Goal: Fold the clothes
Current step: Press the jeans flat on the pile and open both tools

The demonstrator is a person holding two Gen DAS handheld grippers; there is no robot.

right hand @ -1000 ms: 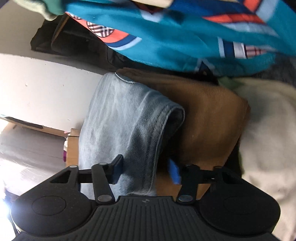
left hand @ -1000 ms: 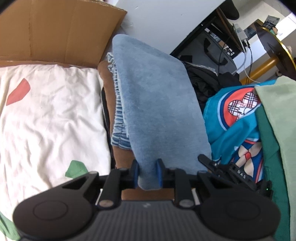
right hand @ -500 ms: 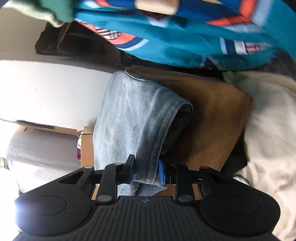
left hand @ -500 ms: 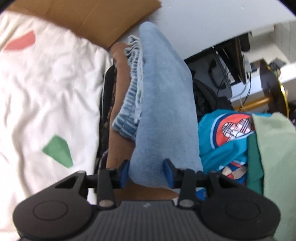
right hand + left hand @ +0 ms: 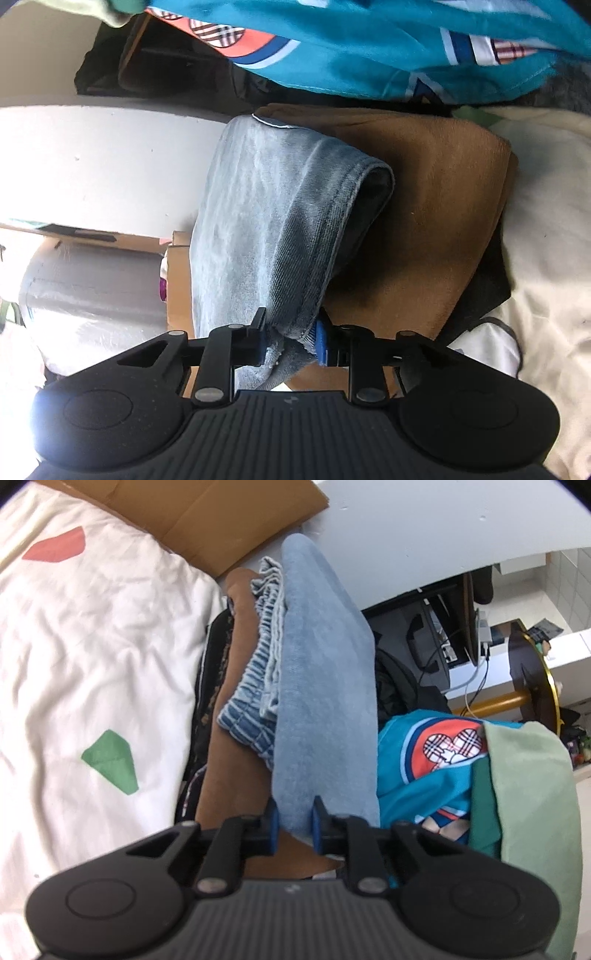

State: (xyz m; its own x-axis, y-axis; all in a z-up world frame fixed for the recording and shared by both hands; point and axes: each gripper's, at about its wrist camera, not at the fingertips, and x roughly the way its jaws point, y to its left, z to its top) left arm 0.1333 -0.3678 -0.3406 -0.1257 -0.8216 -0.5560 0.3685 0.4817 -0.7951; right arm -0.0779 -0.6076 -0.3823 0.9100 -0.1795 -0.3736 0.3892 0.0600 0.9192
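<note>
Both tools grip the same pale blue denim garment (image 5: 325, 686), one at each end of its folded length, and it hangs stretched between them above a folded brown garment (image 5: 229, 775). In the left wrist view the left tool (image 5: 294, 825) has its blue pads pinched on the near edge of the denim, the jaws closing further on the cloth; from here the smooth outer face of the fold runs away toward the grey wall (image 5: 424, 535), and a bunched elastic waistband (image 5: 264, 664) shows along its left side. This view alone takes in the white sheet (image 5: 92, 664) with red and green patches to the left, the cardboard flap (image 5: 203, 513) behind it, and on the right a teal printed garment (image 5: 424, 768) under a pale green cloth (image 5: 532, 794). The right wrist view looks along the denim (image 5: 273, 229) from the other end and rolled to one side: the right tool (image 5: 290, 341) is clenched on a thick hemmed corner, its jaws also closing, cloth filling the gap. Only here can the dark open inside of the fold be seen, along with the full spread of the brown garment (image 5: 436, 206) beneath it, a cream cloth (image 5: 546, 221) beyond that, and the teal garment (image 5: 369, 44) across the top of the frame.
</note>
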